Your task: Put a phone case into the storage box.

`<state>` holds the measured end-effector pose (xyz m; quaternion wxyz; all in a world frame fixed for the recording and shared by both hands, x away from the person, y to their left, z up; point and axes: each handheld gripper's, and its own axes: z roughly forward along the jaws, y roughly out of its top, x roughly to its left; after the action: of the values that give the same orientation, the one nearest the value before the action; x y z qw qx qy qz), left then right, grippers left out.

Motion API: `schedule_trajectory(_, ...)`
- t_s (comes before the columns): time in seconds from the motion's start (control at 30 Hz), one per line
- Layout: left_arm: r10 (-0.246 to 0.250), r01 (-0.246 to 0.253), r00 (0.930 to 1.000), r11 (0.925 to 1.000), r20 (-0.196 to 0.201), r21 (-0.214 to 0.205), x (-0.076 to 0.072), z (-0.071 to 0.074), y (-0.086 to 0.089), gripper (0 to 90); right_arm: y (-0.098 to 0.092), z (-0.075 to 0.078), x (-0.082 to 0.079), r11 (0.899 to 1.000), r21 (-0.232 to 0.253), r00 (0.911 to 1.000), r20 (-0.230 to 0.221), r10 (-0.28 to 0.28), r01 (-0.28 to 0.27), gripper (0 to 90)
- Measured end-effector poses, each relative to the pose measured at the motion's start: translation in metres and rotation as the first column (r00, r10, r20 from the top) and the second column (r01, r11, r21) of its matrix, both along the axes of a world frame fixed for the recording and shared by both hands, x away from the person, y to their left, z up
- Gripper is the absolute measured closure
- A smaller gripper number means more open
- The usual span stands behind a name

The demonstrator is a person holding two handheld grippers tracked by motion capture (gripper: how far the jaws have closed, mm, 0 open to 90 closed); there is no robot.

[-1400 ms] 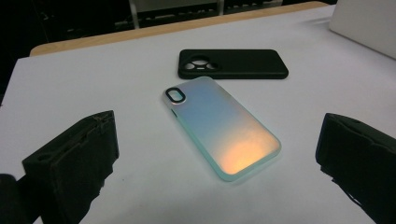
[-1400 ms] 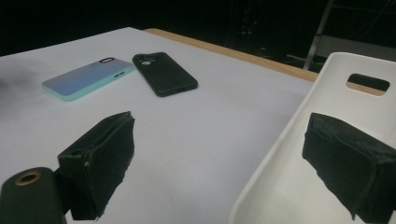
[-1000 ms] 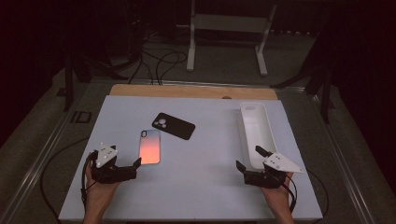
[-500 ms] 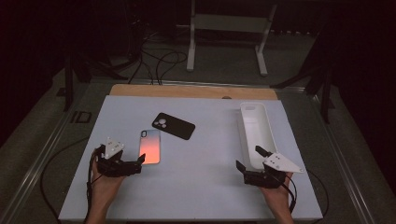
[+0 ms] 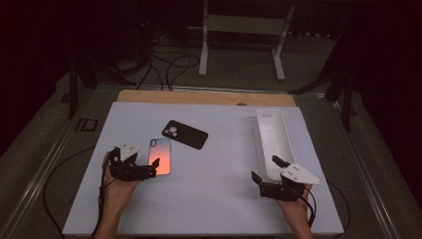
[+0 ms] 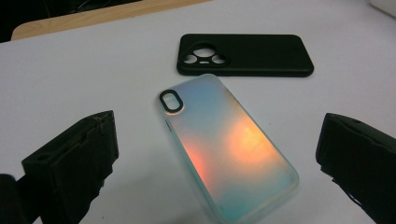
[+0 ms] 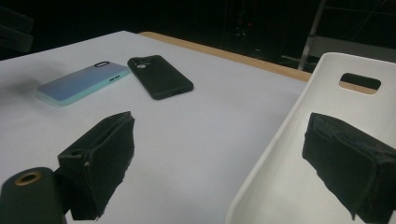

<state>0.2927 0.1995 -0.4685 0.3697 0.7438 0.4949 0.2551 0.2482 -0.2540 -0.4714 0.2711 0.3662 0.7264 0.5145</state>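
Left gripper (image 5: 149,168) has moved in from the bench's left side over the last second; its jaws now sit spread wide on either side of the iridescent phone case (image 5: 160,156). In the left gripper view the case (image 6: 226,147) lies flat between the two black jaws, neither touching it as far as I can tell, though the near end of the case runs out of that frame so contact there is unclear. Gripper is released, nothing held.

The case itself hasn't shifted: left-centre of the bench, camera cut-out toward the far edge. The black phone case (image 5: 185,134) lies just beyond it toward the far edge, angled, close to but apart from the iridescent one, also unmoved.

Right gripper (image 5: 268,177) has stayed put near the front-right of the bench, jaws apart, empty, parked at the near end of the white tray (image 5: 273,119). In the right gripper view the tray wall (image 7: 299,126) rises between its jaws, and one jaw seems to hang over the tray's inside.

Read: this is the approach finishing, grasp not yet made. Next is probably closing on the iridescent case's long edges. The case lies flat and thin on the bench, so the jaws need to come low or they'll slip over it. The tray looks like the likely drop spot, which is a guess.
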Motion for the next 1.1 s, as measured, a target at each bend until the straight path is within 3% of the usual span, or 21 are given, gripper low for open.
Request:
schedule_trajectory(0.43,0.016,-0.016,0.9996,0.9999,-0.021,0.001,0.016,-0.004,-0.011,0.0,0.001,-0.001,0.000,1.000,-0.003,1.0000,-0.007,0.004,-0.004,8.9)
schedule_trajectory(1.1,0.028,-0.028,0.9950,0.9996,-0.096,0.009,0.034,-0.018,-0.029,0.0,0.001,-0.002,0.000,1.000,-0.004,1.0000,-0.006,0.000,0.000,8.9)
